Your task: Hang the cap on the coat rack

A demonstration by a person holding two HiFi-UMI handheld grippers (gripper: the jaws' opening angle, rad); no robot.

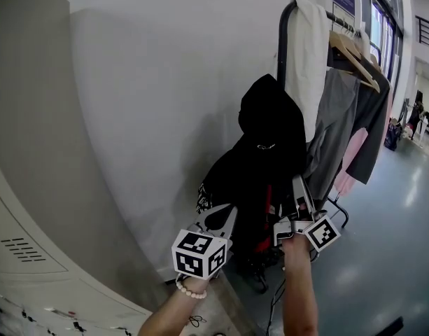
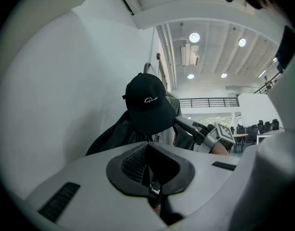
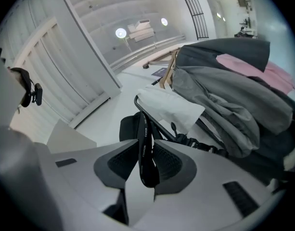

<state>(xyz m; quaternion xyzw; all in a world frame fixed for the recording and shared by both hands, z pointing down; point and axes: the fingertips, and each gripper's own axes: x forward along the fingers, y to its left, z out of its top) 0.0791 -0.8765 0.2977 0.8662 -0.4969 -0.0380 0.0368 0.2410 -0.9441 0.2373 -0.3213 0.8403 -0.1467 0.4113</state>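
A black cap [image 2: 147,105] with a small white logo sits high on the dark clothes at the left end of the coat rack [image 1: 284,40]. From the head view the cap [image 1: 269,107] shows as a black dome. My right gripper [image 3: 147,165] is shut on a thin black edge of the cap [image 3: 143,143], just under its brim. That right gripper [image 1: 298,187] reaches up beside the black clothes. Lower and to the left, my left gripper [image 2: 149,177] is shut below the cap and apart from it. I see nothing clearly between its fingers.
A white garment [image 1: 306,54], grey garments [image 1: 340,124] and a pink one [image 1: 354,156] hang on wooden hangers [image 1: 354,47] to the right. A white wall [image 1: 165,103] stands close behind and on the left. The rack's base [image 1: 336,212] rests on a glossy floor.
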